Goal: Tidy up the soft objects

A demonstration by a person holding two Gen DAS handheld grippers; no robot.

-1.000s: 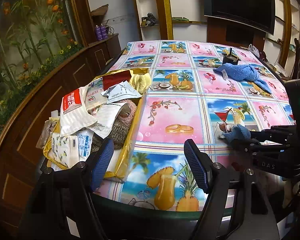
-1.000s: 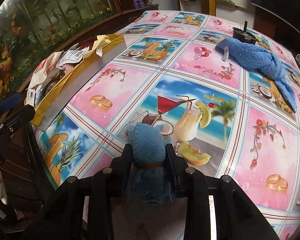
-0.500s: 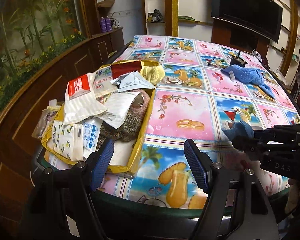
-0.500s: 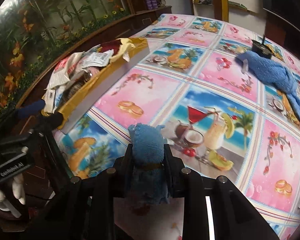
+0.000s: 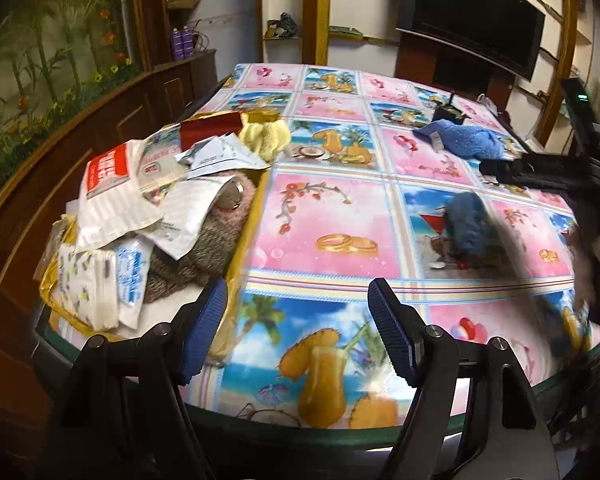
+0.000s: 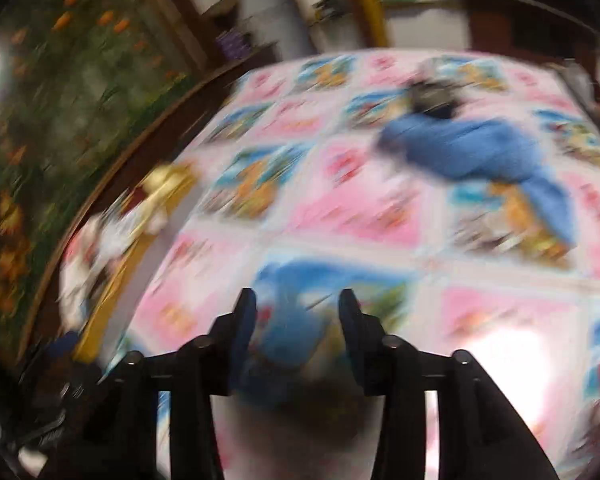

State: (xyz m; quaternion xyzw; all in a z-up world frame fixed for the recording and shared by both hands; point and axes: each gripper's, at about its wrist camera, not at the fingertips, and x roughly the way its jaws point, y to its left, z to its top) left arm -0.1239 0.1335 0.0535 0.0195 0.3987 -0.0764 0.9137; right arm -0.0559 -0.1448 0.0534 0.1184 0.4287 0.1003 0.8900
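A small blue soft object [image 5: 466,224] was recorded right of centre in the left wrist view, blurred, over a cocktail panel of the patterned tabletop [image 5: 332,216]. Whether it was resting on the tabletop or held clear of it could not be determined. In the right wrist view, the same blue object [image 6: 292,332] was seen at lower centre between the two fingers of the right gripper [image 6: 296,320]. The fingers were set narrowly apart, with the object filling the gap, but heavy motion blur prevented confirmation of a firm grip. In the left wrist view, the right gripper [image 5: 540,170] was seen at the right edge as a dark bar above the object.

The left gripper [image 5: 296,324] was observed at the bottom of its own view, jaws wide apart and nothing between the blue pads [image 5: 206,320], over the near edge of the tabletop.

A larger blue towel [image 5: 460,142] was noted in the upper right of the left wrist view, lying on the tabletop, well apart from the small object. A gold-rimmed tray [image 5: 244,248] was recorded at the left of that frame, heaped with white packets [image 5: 112,196], a knitted brown-pink item [image 5: 204,240] and a yellow cloth [image 5: 266,138].
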